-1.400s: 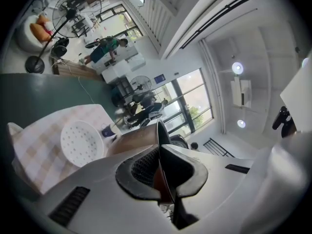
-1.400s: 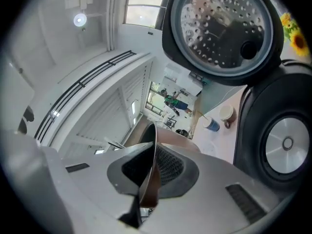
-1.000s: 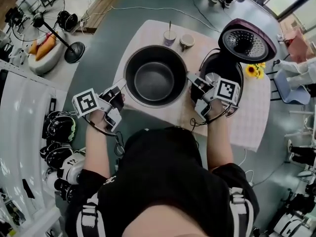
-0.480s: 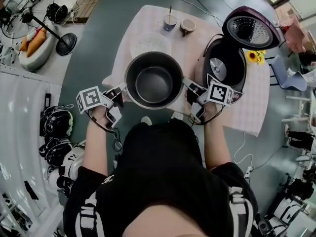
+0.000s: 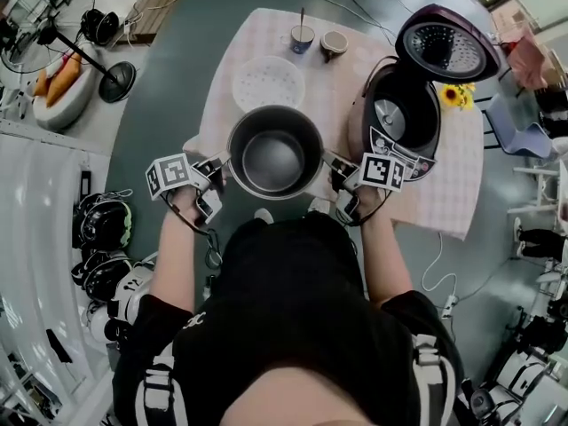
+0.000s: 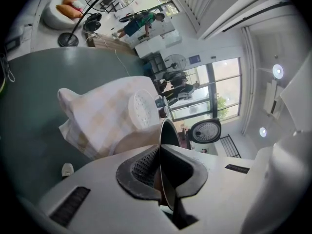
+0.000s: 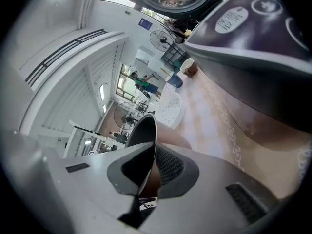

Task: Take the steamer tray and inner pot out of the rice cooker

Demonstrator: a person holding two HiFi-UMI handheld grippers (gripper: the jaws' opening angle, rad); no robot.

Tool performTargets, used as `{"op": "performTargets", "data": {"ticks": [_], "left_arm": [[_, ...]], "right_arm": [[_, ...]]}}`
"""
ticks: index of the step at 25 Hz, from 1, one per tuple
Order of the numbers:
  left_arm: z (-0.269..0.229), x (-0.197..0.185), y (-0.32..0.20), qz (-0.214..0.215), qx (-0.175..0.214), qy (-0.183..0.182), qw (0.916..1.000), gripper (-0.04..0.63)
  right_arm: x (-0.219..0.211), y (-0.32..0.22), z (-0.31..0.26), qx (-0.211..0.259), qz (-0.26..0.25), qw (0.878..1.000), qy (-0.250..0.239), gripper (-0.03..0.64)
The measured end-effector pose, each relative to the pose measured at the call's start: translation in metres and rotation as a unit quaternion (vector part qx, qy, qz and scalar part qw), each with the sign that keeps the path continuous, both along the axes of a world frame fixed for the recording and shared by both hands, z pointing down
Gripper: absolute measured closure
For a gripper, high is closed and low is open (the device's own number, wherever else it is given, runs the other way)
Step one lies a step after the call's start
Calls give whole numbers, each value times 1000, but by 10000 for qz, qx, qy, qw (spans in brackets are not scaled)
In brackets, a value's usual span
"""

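1. The left gripper (image 6: 160,165) is clamped on the thin rim of the inner pot (image 5: 273,160), one ribbed pad inside the wall and one outside. It holds the pot's 9 o'clock side in the head view.
2. The right gripper (image 7: 148,172) is pinched on the same rim in the same way, at the pot's 3 o'clock side.
3. The pot is out of the rice cooker (image 5: 404,118) and hangs level between the two grips, low over the 6 o'clock edge of the checked tablecloth (image 5: 351,78). I cannot tell whether its base touches the cloth.
4. The white perforated steamer tray (image 5: 268,83) lies flat on the cloth at the pot's 12 o'clock, just beside it.
5. The cooker stands at the pot's 2 o'clock, cavity empty and lid (image 5: 446,53) raised.
6. Handling, as a judgement: the pot looks empty, rigid and smooth-walled, so fairly light but slippery. Two opposite rim grips suit it best, because a single one would probably let it swing or slide.
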State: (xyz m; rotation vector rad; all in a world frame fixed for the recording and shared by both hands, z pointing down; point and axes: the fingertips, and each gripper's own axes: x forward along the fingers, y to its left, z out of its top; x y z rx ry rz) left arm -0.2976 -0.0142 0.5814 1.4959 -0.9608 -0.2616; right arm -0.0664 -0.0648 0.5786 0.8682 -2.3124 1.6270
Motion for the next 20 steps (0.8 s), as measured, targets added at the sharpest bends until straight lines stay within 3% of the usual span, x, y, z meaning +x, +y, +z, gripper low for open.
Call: {"op": "performTargets", "data": {"ticks": [4, 10, 20], "left_arm": [[8, 2, -3, 42, -27, -113, 9999, 588], [22, 2, -13, -1, -110, -233, 9997, 588], [28, -2, -28, 37, 60, -449, 9990, 588]], "right_arm": [[2, 0, 18, 54, -6, 9994, 343, 600], [3, -7, 27, 199, 63, 9988, 448, 600], [-2, -21, 29, 606, 56, 9941, 896, 595]]}}
